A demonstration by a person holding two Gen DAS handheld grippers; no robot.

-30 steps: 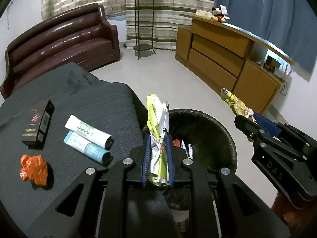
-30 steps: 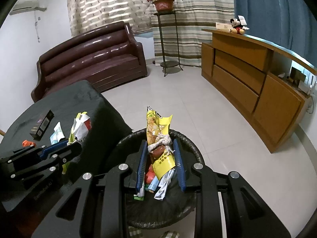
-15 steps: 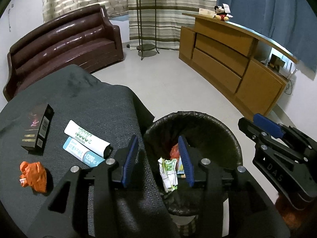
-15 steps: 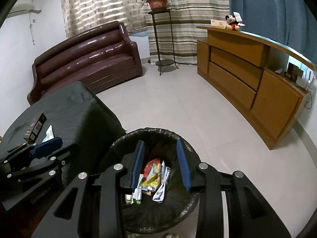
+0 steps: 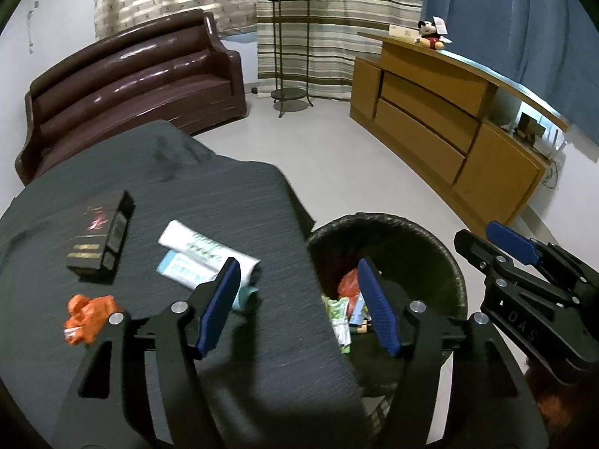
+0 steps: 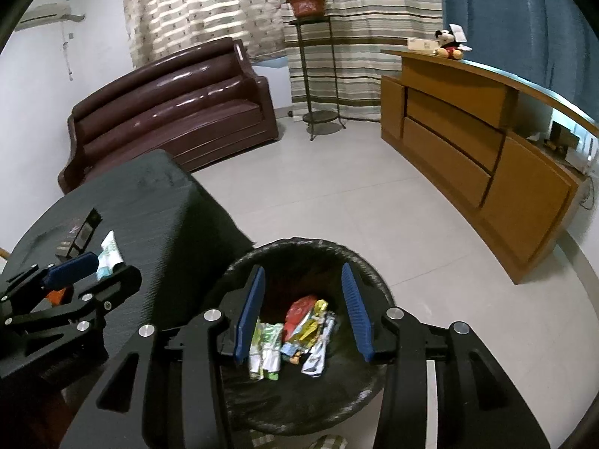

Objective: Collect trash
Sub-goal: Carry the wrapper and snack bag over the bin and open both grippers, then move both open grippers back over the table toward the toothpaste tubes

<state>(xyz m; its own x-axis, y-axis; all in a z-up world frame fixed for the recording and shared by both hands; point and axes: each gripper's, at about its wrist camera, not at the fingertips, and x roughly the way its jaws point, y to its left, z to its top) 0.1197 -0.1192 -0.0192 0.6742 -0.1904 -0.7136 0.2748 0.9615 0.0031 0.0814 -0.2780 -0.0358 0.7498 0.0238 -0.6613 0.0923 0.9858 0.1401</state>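
Observation:
A black-lined trash bin [image 5: 408, 239] [image 6: 299, 249] stands on the floor beside a dark-clothed table [image 5: 209, 202]; several wrappers [image 6: 295, 333] lie in its bottom. On the table lie an orange crumpled wrapper [image 5: 88, 318], a white tube [image 5: 206, 247] over a teal tube [image 5: 179, 267], and a black box [image 5: 101, 239]. My left gripper [image 5: 299, 307] is open and empty over the table's edge by the bin. My right gripper [image 6: 303, 310] is open and empty above the bin.
A brown sofa [image 6: 168, 112] stands at the back left. A plant stand [image 6: 314, 75] is by striped curtains. A long wooden cabinet [image 6: 479, 149] runs along the right, with a plush toy [image 6: 449, 45] on top. Tiled floor [image 6: 337, 194] lies between them.
Both grippers opened and dropped their wrappers into the bin. The left gripper then swung left, over the table edge, and opened wider.

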